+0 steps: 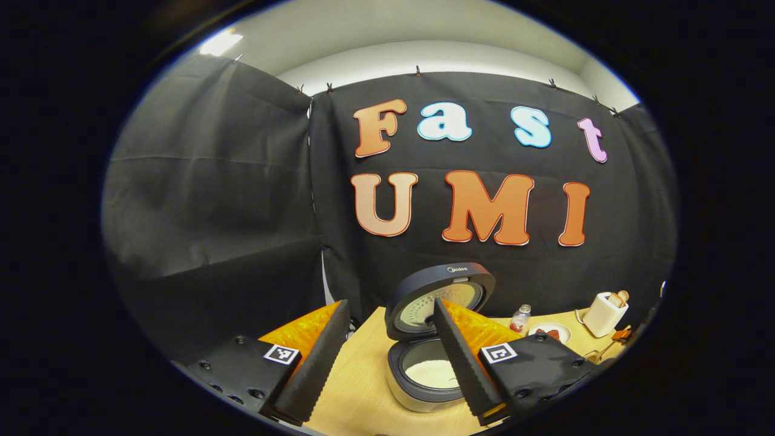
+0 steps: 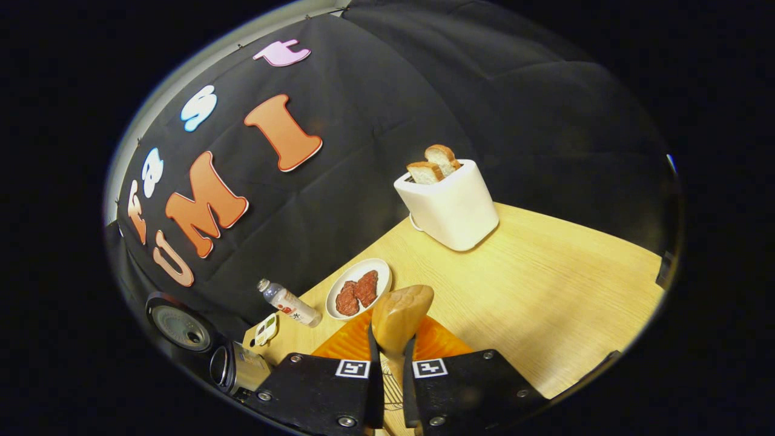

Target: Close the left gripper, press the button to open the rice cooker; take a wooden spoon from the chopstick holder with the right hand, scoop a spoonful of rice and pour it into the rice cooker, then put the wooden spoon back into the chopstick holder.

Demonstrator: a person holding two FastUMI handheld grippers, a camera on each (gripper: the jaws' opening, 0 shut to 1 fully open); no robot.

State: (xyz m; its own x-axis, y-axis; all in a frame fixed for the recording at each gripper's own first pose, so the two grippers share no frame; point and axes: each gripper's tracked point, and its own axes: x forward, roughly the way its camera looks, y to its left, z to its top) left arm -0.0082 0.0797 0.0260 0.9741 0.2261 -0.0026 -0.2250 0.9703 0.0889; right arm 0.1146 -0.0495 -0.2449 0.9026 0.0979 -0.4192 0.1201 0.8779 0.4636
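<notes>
Wooden spoon (image 2: 399, 318) sits clamped in the right gripper (image 2: 387, 363); left gripper (image 1: 387, 357) hangs open before the open rice cooker (image 1: 433, 339), probably rice inside.

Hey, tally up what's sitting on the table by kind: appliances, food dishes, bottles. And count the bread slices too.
Appliances: 2 (rice cooker, lid up; toaster)
Plates of food: 1 (plate with reddish pieces)
Bottles: 1 (bottle, lying on its side in the right gripper view)
Bread slices: 2 (bread slices in the toaster)
Total: 6
</notes>
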